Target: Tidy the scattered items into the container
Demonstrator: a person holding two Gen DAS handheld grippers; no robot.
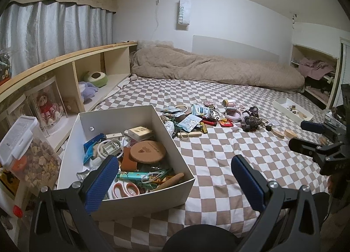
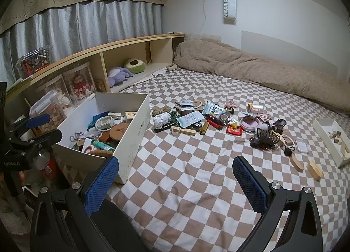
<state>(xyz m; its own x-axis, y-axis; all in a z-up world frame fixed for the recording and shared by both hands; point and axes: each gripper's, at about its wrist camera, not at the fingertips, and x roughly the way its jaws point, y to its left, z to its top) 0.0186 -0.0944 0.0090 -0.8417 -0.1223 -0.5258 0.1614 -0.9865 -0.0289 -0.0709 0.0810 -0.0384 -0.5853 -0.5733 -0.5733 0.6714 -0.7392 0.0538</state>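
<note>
Left claw (image 1: 175, 177) first: through its wrist camera we see our two blue-padded fingers spread wide with nothing between them, hanging over the near corner of the white box (image 1: 140, 195) that serves as the container. We judge the job roughly half done. Inside the box already lie a round cork coaster (image 1: 148, 150), orange-handled scissors (image 1: 125, 189), a roll of tape (image 1: 109, 148) and other small things. What remains is a loose pile of scattered items (image 1: 210, 118) on the bed (image 1: 218, 153) beyond the box, among them packets, a dark hair clip (image 1: 252, 121) and wooden pieces. A shallow white tray (image 1: 292, 109) sits further right. At the right edge we glimpse the other tool.

Through the right wrist camera, the right claw (image 2: 176, 180) is likewise splayed and empty, hovering above bare checked bedsheet (image 2: 186, 175), well short of the pile. Nearest it on the right lie two wooden blocks (image 2: 306, 165); a wooden stick (image 2: 183, 131) wrapped in a rubber band lies just beside the box.

The surface is soft, brown-and-white checked bedding. A beige duvet (image 2: 251, 70) is bunched along the far wall, and a wooden shelf (image 2: 131, 55) with plush toys runs under grey curtains (image 2: 87, 24).
</note>
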